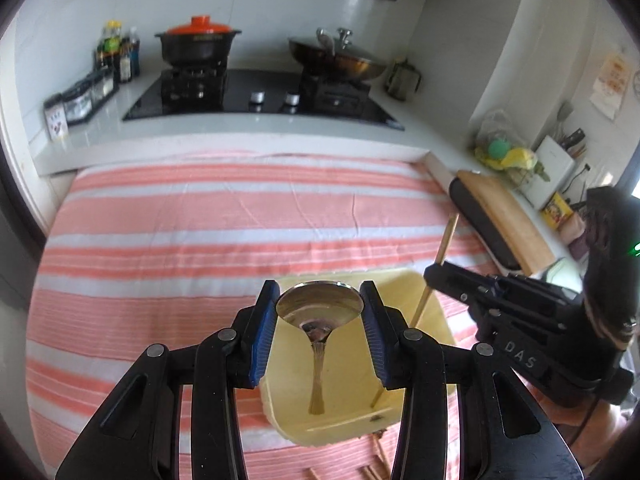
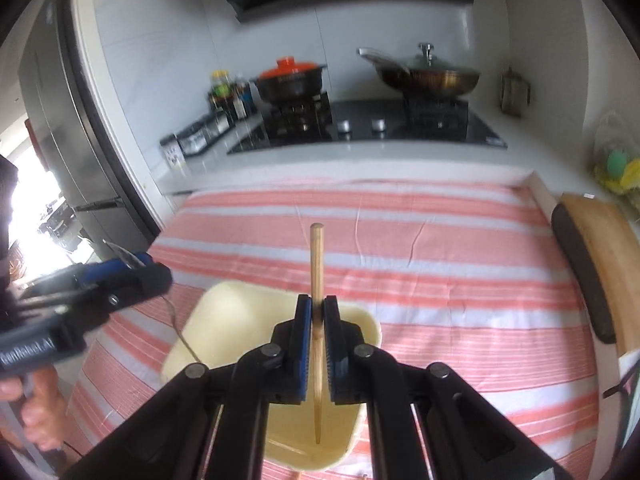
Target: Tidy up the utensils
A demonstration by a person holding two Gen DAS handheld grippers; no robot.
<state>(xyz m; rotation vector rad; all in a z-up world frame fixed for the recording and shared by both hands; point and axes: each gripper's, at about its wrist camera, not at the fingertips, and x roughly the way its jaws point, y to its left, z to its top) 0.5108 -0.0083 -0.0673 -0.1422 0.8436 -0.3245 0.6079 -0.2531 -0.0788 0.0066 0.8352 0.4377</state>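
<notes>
My left gripper [image 1: 320,292] is shut on the bowl of a metal spoon [image 1: 320,308]. The spoon's handle hangs down over a cream plastic tray [image 1: 352,420] that lies on the striped cloth. To the right, my right gripper [image 1: 430,270] is shut on a wooden chopstick [image 1: 446,240]. In the right wrist view the chopstick [image 2: 317,260] stands nearly upright between the pads of the right gripper [image 2: 318,304], its thin tip low over the tray [image 2: 236,308]. The left gripper [image 2: 160,276] shows there at the left, held by a hand.
A pink-and-white striped cloth [image 1: 180,240] covers the worktop. Behind it are a hob [image 1: 260,96], a black pot with an orange lid [image 1: 198,42] and a wok [image 1: 340,58]. A wooden cutting board [image 1: 504,216] lies at the right. More wooden sticks [image 1: 378,468] lie near the front edge.
</notes>
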